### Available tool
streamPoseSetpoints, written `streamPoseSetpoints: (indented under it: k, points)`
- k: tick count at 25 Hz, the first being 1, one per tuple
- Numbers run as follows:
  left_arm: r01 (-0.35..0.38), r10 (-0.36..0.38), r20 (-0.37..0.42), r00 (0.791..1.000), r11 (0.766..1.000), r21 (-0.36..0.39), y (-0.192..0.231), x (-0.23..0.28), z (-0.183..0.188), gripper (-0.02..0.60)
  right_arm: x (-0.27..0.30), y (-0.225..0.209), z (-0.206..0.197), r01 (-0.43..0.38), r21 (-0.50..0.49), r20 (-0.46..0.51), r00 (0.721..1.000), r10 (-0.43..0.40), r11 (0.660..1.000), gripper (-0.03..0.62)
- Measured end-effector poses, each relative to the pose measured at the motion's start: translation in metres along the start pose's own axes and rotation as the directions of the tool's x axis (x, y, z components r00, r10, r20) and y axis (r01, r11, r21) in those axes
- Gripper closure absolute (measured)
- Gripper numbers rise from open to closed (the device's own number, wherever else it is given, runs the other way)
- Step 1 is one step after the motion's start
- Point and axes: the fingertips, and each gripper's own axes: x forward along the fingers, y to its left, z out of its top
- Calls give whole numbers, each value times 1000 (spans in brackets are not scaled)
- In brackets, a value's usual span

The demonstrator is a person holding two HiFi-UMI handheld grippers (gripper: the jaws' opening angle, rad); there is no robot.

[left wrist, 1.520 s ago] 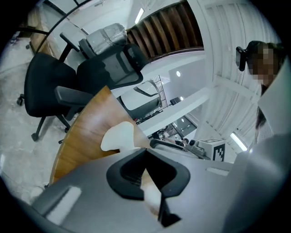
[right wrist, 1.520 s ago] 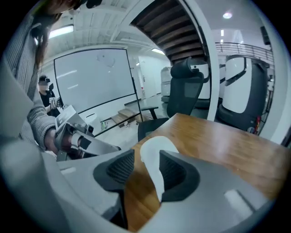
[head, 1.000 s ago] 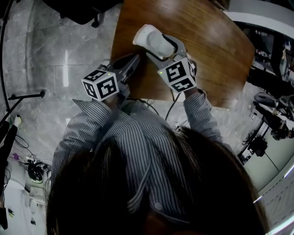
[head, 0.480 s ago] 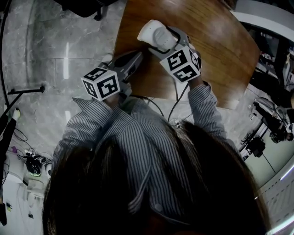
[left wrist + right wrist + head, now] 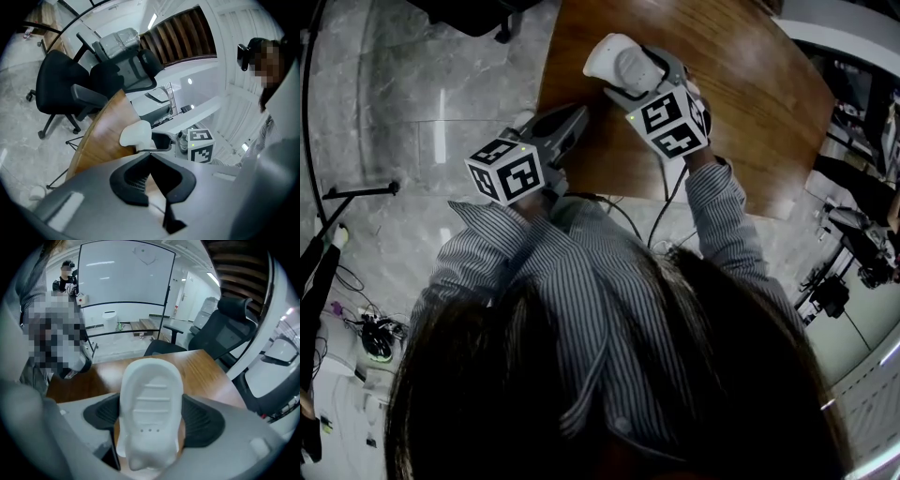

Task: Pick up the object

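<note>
Right tongs (image 5: 150,427) spread at their widest around the white object (image 5: 151,394), pads beside its flanks without clear squeeze, near the table's (image 5: 722,84) near-left edge; left tongs (image 5: 149,161) pinched together, empty; lifted thus, we reckon it slips and falls floorward.

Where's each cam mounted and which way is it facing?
Head view: on the head, facing steeply down at the wooden table; shows hair, striped sleeves, left gripper, right gripper.
Left gripper view: on that gripper, along its shut tongs toward office chairs and the right gripper.
Right gripper view: on that gripper, along its tongs at the white object between them.
Shared: all three show wooden table and white object.
</note>
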Motion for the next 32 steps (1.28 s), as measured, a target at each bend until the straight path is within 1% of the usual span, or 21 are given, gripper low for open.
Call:
streamPoseSetpoints:
  k: [3,8,13,16,18,20,24,26,28,32]
  points:
    - [2,-1,-3,1000,1000,19,2,-7,5,581,3,0,2,19,39,-2,1000,-19,999,192]
    - [0,0,3,1000,999,44,-6,-19,16,581,-18,1,14,44,193,80,995,-60,980,192]
    - [20,-20,-2,1000,994,107,-25,-28,37,581,-59,8,35,89,271,169,976,-138,959,192]
    - [44,-43,-13,999,987,153,-40,-30,50,581,-83,10,46,92,351,223,959,-178,932,192]
    - [63,-60,-20,998,982,181,-51,-30,57,581,-99,9,49,76,430,263,943,-206,899,192]
    - [79,-75,-24,997,976,203,-62,-30,64,581,-116,7,48,38,520,314,921,-232,853,192]
    - [109,-103,-34,994,960,259,-75,-26,86,581,-142,-4,38,-48,681,400,860,-317,731,192]
    - [123,-117,-39,992,953,277,-79,-24,96,581,-150,-9,36,-70,726,423,830,-364,684,192]
    - [139,-131,-48,990,948,284,-84,-22,103,581,-157,-11,37,-84,756,441,799,-410,649,192]
    - [180,-164,-79,983,935,306,-95,-28,100,581,-168,1,43,-141,802,480,729,-487,580,192]
